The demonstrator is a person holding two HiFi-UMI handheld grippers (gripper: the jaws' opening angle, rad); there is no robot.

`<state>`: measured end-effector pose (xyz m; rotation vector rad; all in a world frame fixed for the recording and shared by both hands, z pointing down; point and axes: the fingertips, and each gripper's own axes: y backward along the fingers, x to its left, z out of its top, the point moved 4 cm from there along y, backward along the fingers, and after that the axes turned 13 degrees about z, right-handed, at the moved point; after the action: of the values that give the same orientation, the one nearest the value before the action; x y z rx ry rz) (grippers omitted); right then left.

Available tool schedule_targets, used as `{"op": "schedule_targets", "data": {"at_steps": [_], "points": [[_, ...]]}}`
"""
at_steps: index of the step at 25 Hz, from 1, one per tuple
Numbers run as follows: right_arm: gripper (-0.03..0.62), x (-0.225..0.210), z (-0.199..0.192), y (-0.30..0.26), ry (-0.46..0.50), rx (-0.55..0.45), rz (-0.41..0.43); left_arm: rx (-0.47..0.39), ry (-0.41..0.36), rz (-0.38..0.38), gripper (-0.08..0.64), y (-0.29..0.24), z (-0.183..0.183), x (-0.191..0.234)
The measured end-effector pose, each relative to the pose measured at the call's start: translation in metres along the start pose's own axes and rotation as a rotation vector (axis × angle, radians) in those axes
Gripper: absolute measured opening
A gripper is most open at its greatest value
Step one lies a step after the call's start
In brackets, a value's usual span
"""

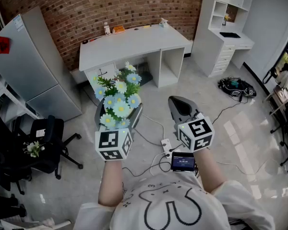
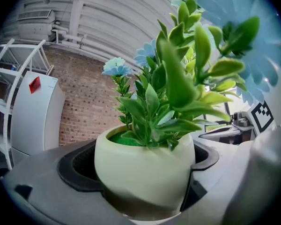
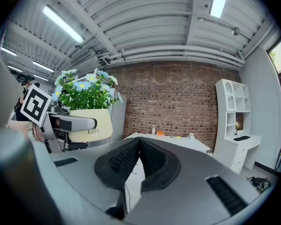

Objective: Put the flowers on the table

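A cream pot [image 2: 145,172] of blue and white artificial flowers [image 1: 119,97] sits between the jaws of my left gripper [image 1: 119,111], which is shut on it and holds it upright and level above the floor. Its dark pads [image 2: 77,165] press on both sides of the pot. In the right gripper view the pot [image 3: 91,123] shows at the left. My right gripper [image 1: 181,107] is beside it on the right, shut with nothing in it, its tips meeting [image 3: 139,140]. The white table [image 1: 134,44] stands ahead against the brick wall, some way off.
A bottle [image 1: 107,29] and small items lie along the table's back edge. A grey fridge [image 1: 33,66] stands at the left, with a black office chair [image 1: 45,145] below it. White shelving [image 1: 230,28] is at the right. A power strip and cables [image 1: 165,145] lie on the floor.
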<state>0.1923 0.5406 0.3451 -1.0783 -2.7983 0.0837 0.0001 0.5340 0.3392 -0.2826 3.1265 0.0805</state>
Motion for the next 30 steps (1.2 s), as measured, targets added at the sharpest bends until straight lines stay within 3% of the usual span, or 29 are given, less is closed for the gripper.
{"op": "schedule_targets", "data": {"at_steps": [13,22,27,30], "points": [[0.018,-0.060,0.009,0.011,0.047,-0.008,0.065,0.011,-0.013,0.065,0.551,-0.046,0.005,-0.044],[0.018,-0.087,0.003,0.010,-0.009,-0.049,0.058,0.026,-0.009,0.093,0.552,-0.051,0.002,-0.049],[0.018,-0.097,-0.006,0.000,-0.012,-0.058,0.061,0.020,0.055,0.094,0.551,-0.070,-0.004,-0.038],[0.018,-0.107,-0.010,-0.011,0.047,-0.037,0.058,0.017,0.079,0.083,0.551,-0.090,-0.007,-0.029]]}}
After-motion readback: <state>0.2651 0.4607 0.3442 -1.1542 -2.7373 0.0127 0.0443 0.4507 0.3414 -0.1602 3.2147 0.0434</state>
